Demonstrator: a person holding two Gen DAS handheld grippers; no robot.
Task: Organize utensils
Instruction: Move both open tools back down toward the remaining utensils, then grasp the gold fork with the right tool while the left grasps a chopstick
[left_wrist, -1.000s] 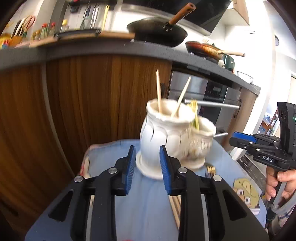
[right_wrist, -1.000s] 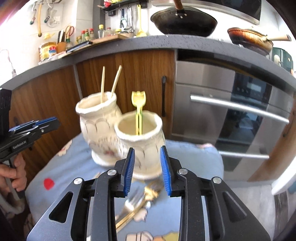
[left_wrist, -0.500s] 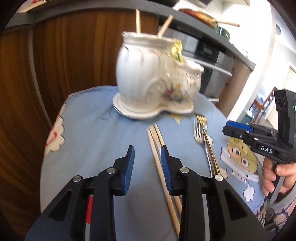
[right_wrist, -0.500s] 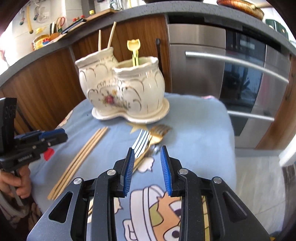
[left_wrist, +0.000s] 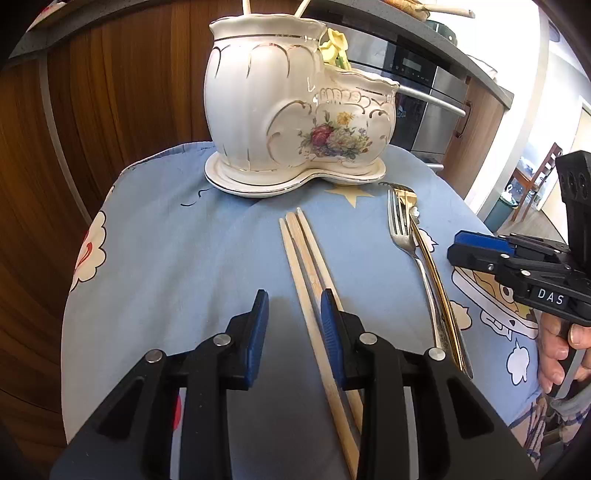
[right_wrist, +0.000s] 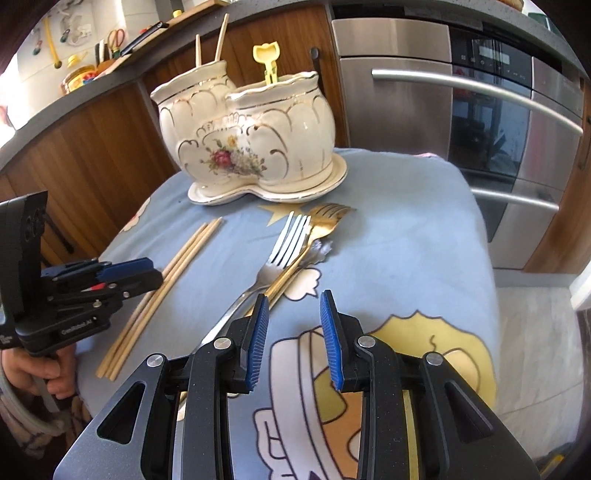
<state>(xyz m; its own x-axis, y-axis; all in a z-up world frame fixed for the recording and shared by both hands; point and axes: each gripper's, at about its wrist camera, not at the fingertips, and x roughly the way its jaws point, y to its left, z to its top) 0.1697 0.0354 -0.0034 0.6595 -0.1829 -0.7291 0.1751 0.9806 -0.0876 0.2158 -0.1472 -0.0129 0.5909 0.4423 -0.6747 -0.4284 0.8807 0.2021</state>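
A white ceramic double-pot utensil holder (left_wrist: 295, 118) with a flower print stands at the far end of a blue cartoon cloth (left_wrist: 184, 240); it also shows in the right wrist view (right_wrist: 251, 140). Chopstick ends and a yellow utensil (right_wrist: 266, 61) stick out of it. Three wooden chopsticks (left_wrist: 310, 269) lie on the cloth, their near parts under my left gripper (left_wrist: 291, 317), which is open and empty. A silver fork (right_wrist: 284, 243) and a gold fork (right_wrist: 325, 218) lie side by side. My right gripper (right_wrist: 293, 321) is open and empty, just right of the fork handles.
Wooden cabinet fronts (left_wrist: 110, 92) and a steel oven (right_wrist: 461, 122) with bar handles stand behind the small cloth-covered table. The counter above holds jars and tools (right_wrist: 85, 66). The cloth's edges fall away on all sides. Floor shows at the right (right_wrist: 535, 350).
Both grippers have pulled back and lowered towards the cloth. The holder now looks farther off, and the chopsticks and forks have come into full view. Both jaws stay open.
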